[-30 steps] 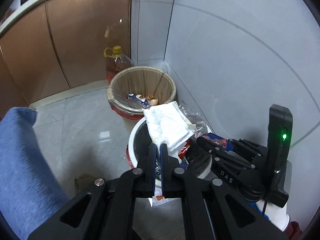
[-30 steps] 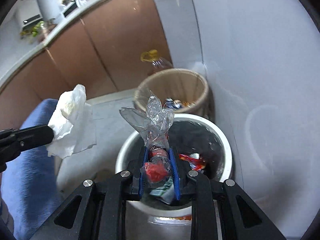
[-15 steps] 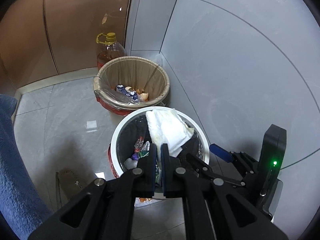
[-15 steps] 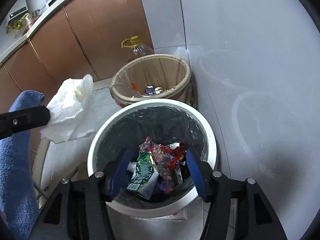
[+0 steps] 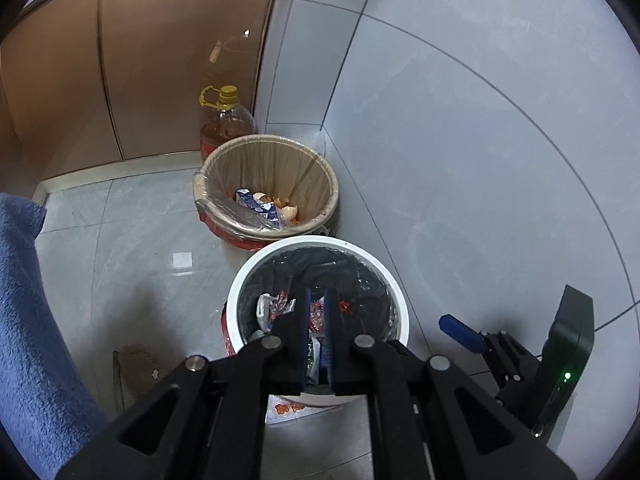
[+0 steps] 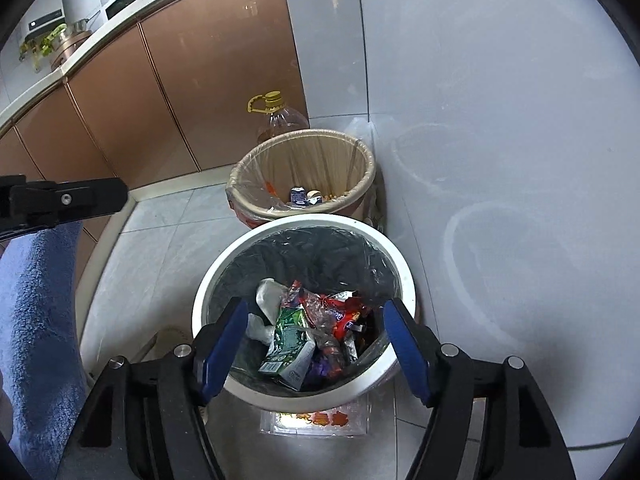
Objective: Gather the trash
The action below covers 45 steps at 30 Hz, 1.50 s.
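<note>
Two hand-held grippers hover over a white trash bin (image 6: 404,276) standing on a pale tiled floor (image 5: 132,248) beside a grey tiled wall (image 5: 460,140).

The left gripper (image 5: 316,300) has its jaws nearly pressed together, with only a thin slit between the blue pads and nothing gripped in it. It points down over the near rim of the bin. In the right wrist view it appears as a dark bar at the left edge, above a blue sleeve (image 6: 36,300).

The right gripper (image 6: 316,316) has its jaws spread wide and released, one blue pad on each side of the bin's opening, holding nothing.

The bin is lined with a dark bag and holds the collected trash: a crumpled white tissue (image 6: 270,300) at the left, a green carton (image 6: 286,344) just beside it, and red snack wrappers (image 6: 340,312) to the right, all heaped together.

Just behind it stands a second bin with a tan liner (image 5: 268,164); it holds what look like eggshells and a small blue-and-white carton, though these are small in view. Behind that, against brown cabinet doors (image 5: 160,52), is an oil bottle with a yellow cap (image 5: 228,116).
</note>
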Each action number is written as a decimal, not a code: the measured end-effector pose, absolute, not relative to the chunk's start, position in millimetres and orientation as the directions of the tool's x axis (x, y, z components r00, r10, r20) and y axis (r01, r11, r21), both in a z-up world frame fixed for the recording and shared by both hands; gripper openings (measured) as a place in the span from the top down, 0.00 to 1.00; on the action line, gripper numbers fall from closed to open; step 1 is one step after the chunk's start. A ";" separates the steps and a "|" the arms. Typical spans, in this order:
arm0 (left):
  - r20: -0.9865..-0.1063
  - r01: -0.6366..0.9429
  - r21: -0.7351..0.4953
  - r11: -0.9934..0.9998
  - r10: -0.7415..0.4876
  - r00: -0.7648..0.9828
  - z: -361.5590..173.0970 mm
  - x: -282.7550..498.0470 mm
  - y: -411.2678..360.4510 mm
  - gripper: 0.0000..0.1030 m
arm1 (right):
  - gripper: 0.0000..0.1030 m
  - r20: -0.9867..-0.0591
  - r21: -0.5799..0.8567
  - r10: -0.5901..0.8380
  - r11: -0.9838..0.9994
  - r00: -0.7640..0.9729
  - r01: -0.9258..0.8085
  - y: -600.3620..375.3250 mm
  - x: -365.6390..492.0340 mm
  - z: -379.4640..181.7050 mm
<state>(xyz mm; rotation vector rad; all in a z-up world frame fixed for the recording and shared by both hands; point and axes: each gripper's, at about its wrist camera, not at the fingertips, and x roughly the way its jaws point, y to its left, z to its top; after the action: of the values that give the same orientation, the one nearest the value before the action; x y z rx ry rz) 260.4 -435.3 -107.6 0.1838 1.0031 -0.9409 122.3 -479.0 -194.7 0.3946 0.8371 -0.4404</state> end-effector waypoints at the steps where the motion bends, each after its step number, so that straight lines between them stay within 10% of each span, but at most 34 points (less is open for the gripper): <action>1: -0.782 0.742 -0.271 0.613 -0.590 0.201 -105.4 260.0 -431.0 0.93 | 0.33 -0.777 0.159 -0.218 0.839 0.590 0.519 -477.5 122.1 -193.6; 8: -0.747 0.742 -0.220 0.633 -0.598 0.289 -75.6 241.3 -388.9 0.92 | 0.22 -0.744 0.163 -0.212 0.862 0.633 0.479 -451.1 118.9 -168.2; 12: -0.694 0.734 -0.176 0.656 -0.611 0.380 -48.3 221.5 -350.2 0.46 | 0.15 -0.706 0.146 -0.208 0.892 0.677 0.427 -422.6 112.9 -137.3; 24: -0.476 0.647 -0.031 0.762 -0.580 0.661 23.0 136.6 -204.9 0.27 | 0.01 -0.584 0.093 -0.144 0.966 0.799 0.242 -324.8 88.3 -62.2; 45: -0.417 0.405 0.001 0.915 -0.367 0.831 30.8 89.9 -101.9 0.25 | 0.00 -0.480 0.027 -0.162 0.980 0.862 0.199 -248.3 37.2 -26.2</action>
<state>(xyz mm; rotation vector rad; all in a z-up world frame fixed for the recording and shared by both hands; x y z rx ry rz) 89.9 -101.9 30.8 0.0907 0.4238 -0.4098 37.2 -248.3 -26.2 0.0768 0.4968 -0.1896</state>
